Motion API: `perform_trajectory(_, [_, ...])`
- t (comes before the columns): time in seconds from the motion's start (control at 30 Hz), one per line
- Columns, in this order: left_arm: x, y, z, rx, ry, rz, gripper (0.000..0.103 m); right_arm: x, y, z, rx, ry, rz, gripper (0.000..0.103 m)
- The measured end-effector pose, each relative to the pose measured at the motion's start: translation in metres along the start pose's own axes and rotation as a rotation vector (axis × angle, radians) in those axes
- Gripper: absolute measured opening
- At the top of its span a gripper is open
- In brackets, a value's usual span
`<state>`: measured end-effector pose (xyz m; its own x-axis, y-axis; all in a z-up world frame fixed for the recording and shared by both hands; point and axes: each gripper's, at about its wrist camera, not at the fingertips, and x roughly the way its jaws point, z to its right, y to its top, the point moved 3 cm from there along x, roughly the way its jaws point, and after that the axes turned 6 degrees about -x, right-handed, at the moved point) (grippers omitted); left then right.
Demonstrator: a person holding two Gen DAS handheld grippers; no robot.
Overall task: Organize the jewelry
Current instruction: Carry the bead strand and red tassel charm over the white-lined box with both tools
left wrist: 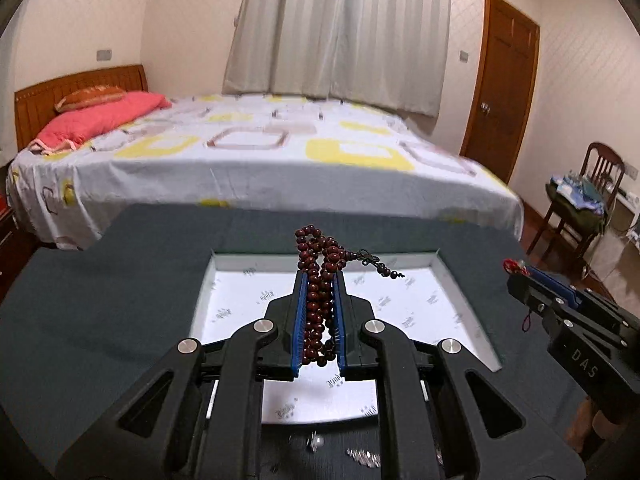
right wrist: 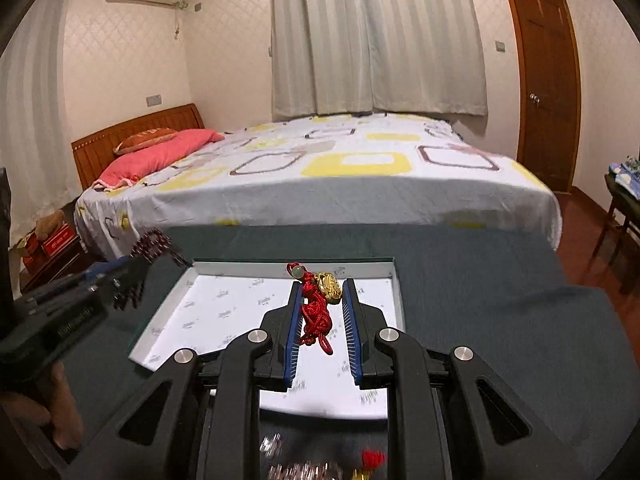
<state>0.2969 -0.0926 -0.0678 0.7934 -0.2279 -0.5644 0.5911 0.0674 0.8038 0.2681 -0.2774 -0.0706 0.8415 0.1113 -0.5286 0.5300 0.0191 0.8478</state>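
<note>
Nearest the left wrist camera, the left gripper (left wrist: pixel 320 280) had its blue-padded jaws closed narrowly on a bunched dark red bead strand (left wrist: pixel 318 300), whose tassel end (left wrist: pixel 380 266) stuck out to the right above the tips. It hung over a shallow white-lined tray (left wrist: pixel 460 312) with low grey walls, set on a dark green cloth-covered table (left wrist: pixel 120 280). Bare cloth lay open on each side of the tray.

To the right, the right gripper (right wrist: pixel 320 286) held a red cord pendant (right wrist: pixel 316 320) with a gold charm (right wrist: pixel 330 286) and a pale bead between its jaws, over the same tray. Blurred small jewelry pieces (right wrist: pixel 288 468) lay on the cloth by the tray's near edge.

Beyond the table's far edge stood a bed (left wrist: pixel 260 160), curtains (left wrist: pixel 340 28), a wooden door (left wrist: pixel 504 80), and a chair (left wrist: pixel 584 200) at far right.
</note>
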Motion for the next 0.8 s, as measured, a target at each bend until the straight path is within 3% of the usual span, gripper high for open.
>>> perform_trajectory(0.27, [0.078, -0.04, -0.006, 0.006, 0.017, -0.202, 0.013, 0.072, -0.042, 0.007, 0.005, 0.002, -0.196, 0.02])
perform_trajectory(0.57, [0.095, -0.06, -0.004, 0.029, 0.014, -0.29, 0.014, 0.091, -0.057, 0.004, -0.019, 0.0, -0.28, 0.021])
perform_trajectory(0.8, [0.099, -0.066, -0.003, 0.041, 0.029, -0.304, 0.039, 0.095, -0.062, 0.006, -0.026, 0.004, -0.298, 0.025])
